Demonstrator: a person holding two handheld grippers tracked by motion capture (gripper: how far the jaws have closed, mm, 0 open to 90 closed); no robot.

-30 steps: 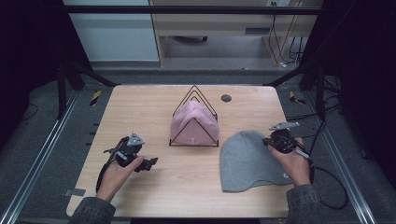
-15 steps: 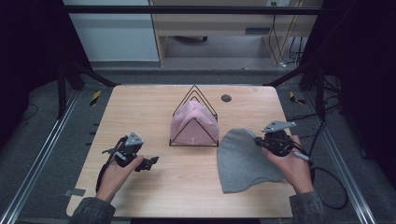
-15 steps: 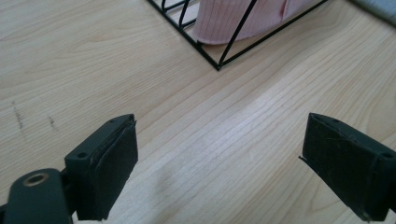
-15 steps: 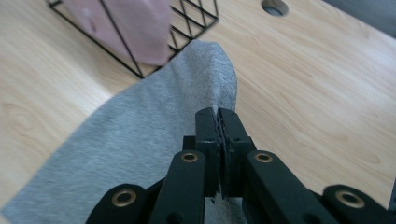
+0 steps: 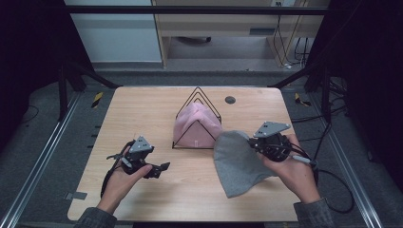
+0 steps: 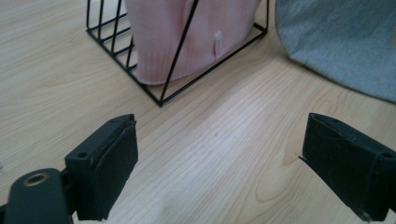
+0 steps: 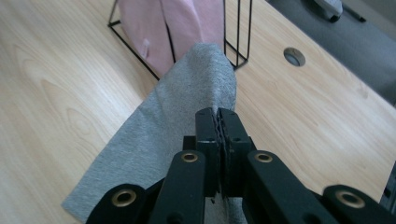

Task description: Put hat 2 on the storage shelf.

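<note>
A grey knit hat [image 5: 237,164] hangs from my right gripper [image 5: 256,142], which is shut on its edge and holds that edge up off the wooden table [image 5: 142,109]; the hat's lower part trails onto the table. In the right gripper view the closed jaws [image 7: 218,112] pinch the grey fabric [image 7: 187,107], just short of the rack. A pink hat [image 5: 196,127] sits inside a black wire triangular rack [image 5: 198,89] at the table's middle. My left gripper [image 5: 164,167] hovers open at the left, its jaws [image 6: 222,121] wide apart over bare wood, pointing at the rack [image 6: 161,100].
A round cable hole [image 5: 230,99] lies in the table behind the rack, to its right. A cable [image 5: 332,190] trails off the right edge from the right gripper. Bare wood stretches left of the rack and along the front edge.
My right gripper has risen and moved left toward the rack, pulling the grey hat's edge up with it. The left gripper has shifted slightly up and to the right, still open.
</note>
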